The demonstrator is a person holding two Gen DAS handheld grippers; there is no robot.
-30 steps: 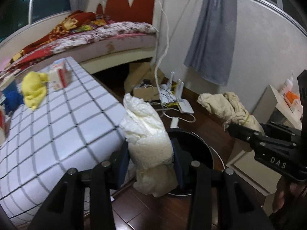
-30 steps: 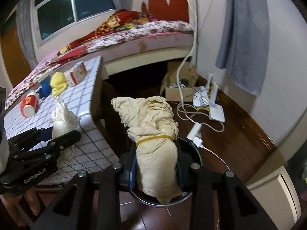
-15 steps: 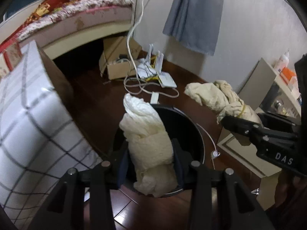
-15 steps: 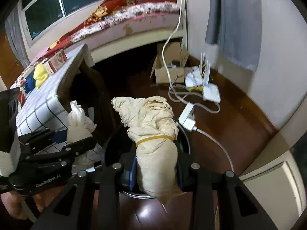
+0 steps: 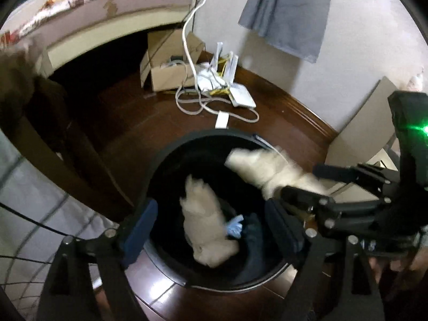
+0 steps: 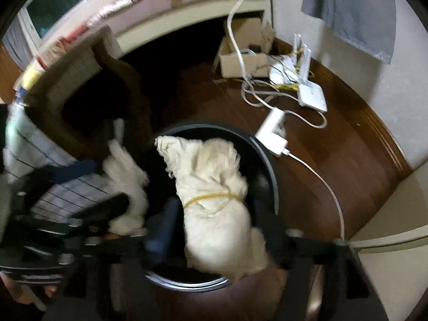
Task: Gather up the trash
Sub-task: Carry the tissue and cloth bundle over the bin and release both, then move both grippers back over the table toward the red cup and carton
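Left wrist view: both tongs hang over the black bin (image 5: 171, 160), jaws just opened and holding nothing.

Left gripper (image 5: 211, 227) stands wide, its white wad (image 5: 207, 227) loose between the pads, inside the bin. Right gripper (image 6: 214, 227) has let go too; the banded cream bundle (image 6: 214, 200) sits between its pads above the bin. At 12 o'clock lie white cables (image 5: 192, 101) and a cardboard box (image 5: 165, 75); at 9 o'clock, the checked table (image 5: 24, 200).

Black claw (image 5: 214, 230) frames with blue pads (image 5: 139, 230) and silver screws.

2 cream wads (image 5: 208, 222) (image 6: 216, 203) | blurred, seemingly dropping | black bin (image 5: 165, 165)
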